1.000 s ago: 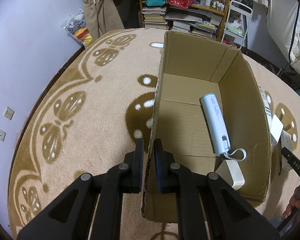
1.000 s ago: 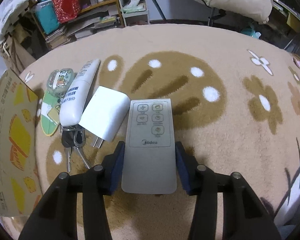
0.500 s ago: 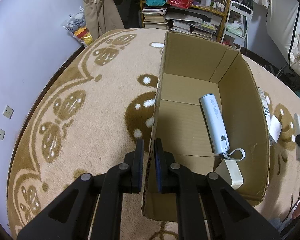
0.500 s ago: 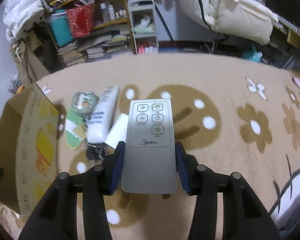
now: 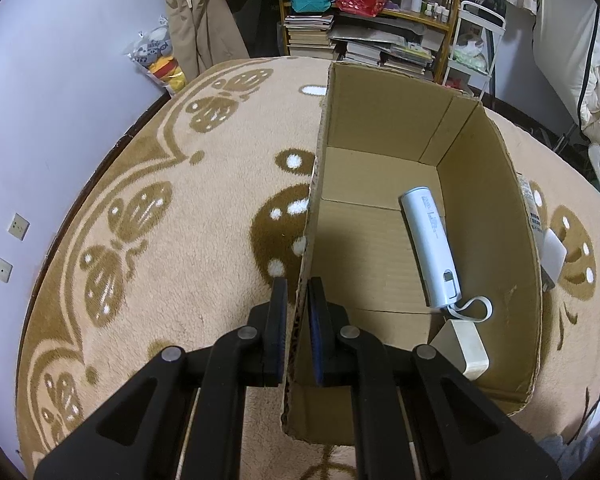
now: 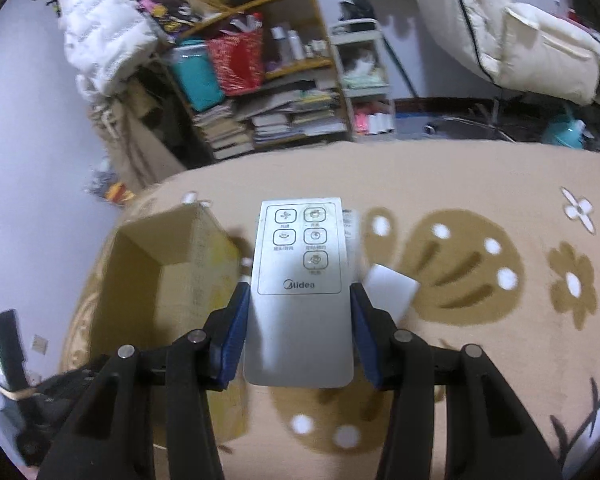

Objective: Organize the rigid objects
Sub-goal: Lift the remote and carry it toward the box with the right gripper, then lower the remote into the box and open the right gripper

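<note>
My left gripper (image 5: 298, 294) is shut on the left wall of an open cardboard box (image 5: 380, 128) that stands on the carpet. Inside the box lie a pale blue cylinder with a strap (image 5: 430, 250) and a cream block (image 5: 470, 346). My right gripper (image 6: 300, 304) is shut on a white Midea remote control (image 6: 300, 292) and holds it in the air, to the right of the box (image 6: 140, 300). A white charger block (image 6: 388, 292) lies on the carpet just right of the remote.
A beige carpet with brown patterns (image 5: 140, 240) covers the floor. A cluttered bookshelf (image 6: 260, 80) and a white rack (image 6: 364, 80) stand at the back. The purple wall (image 5: 40, 100) is to the left. More small items (image 5: 552, 256) lie right of the box.
My right gripper has lifted the remote off the carpet and swung left toward the box. The left gripper has stayed clamped on the box wall.
</note>
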The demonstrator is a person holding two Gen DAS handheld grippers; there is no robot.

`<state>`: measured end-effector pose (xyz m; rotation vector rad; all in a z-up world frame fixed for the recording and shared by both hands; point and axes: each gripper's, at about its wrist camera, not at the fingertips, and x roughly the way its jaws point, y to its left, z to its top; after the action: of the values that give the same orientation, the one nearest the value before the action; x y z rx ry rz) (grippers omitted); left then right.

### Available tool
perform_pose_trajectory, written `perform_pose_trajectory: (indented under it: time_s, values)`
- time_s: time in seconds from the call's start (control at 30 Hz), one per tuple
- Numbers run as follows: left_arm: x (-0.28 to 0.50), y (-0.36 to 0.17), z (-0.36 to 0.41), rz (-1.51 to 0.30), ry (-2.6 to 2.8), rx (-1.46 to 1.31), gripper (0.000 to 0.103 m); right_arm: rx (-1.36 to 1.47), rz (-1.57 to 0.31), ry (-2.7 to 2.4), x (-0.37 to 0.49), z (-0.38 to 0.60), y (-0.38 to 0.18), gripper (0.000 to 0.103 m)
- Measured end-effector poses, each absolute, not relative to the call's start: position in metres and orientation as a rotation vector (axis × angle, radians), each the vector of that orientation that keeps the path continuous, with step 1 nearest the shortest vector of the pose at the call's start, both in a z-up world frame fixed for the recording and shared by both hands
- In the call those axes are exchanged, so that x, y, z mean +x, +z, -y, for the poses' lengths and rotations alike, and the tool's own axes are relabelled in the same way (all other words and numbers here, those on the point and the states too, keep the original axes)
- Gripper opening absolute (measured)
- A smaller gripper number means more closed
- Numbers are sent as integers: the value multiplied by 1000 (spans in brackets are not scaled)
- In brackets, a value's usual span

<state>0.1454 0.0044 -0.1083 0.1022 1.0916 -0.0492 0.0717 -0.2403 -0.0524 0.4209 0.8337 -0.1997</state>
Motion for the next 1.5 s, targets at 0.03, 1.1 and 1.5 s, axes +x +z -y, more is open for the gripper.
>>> perform_pose_trajectory:
  time_s: [0.03, 1.1, 1.5]
  values:
    - [146, -109, -4, -1091, -49, 102, 10, 420, -826, -185, 74, 236, -49, 52]
    - [149, -112, -9, -1096, -54, 69, 11, 391, -889, 105, 119, 153, -73, 52]
    - [151, -113, -10, -1091, -54, 59, 11, 341, -878, 109, 122, 151, -64, 52]
